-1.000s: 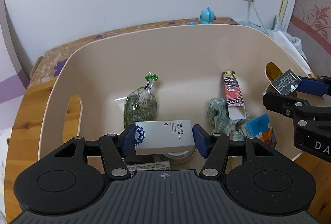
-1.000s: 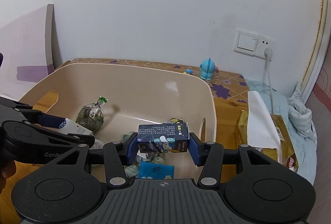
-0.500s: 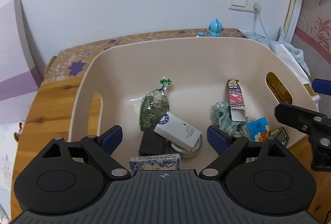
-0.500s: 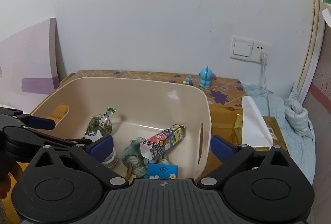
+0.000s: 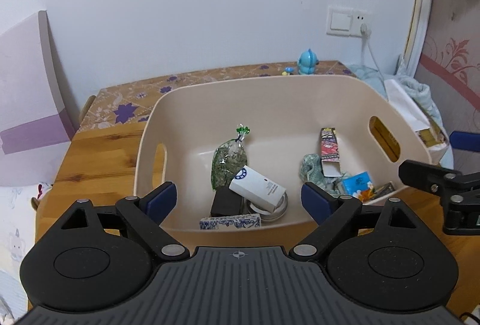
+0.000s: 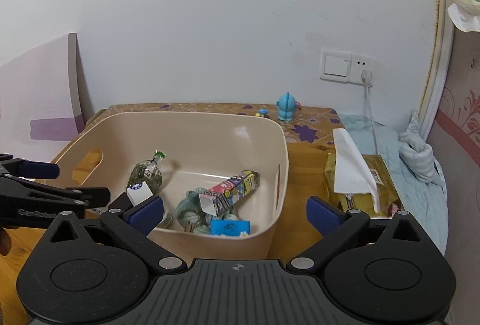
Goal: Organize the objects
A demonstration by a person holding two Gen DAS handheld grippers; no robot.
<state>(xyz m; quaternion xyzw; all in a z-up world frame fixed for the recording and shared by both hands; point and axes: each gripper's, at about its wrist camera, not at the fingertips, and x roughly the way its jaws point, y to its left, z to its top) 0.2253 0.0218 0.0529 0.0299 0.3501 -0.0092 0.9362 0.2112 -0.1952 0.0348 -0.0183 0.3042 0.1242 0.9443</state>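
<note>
Wooden surface (image 5: pixel 99 163) by white wall, beige bin (image 5: pixel 270 91) holding white box (image 5: pixel 258 188), cartoon carton (image 6: pixel 231 194), perhaps a cloth (image 5: pixel 312 169), both grippers' fingers (image 5: pixel 160 199) spread wide, empty.

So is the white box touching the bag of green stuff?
Touching. In the left wrist view the white box leans with its top corner overlapping the bag of green stuff, and no gap shows between them.

Wooden table (image 5: pixel 99 163): beige bin (image 5: pixel 288 91), blue figurine (image 6: pixel 286 107), tissue pack (image 6: pixel 360 178).
</note>
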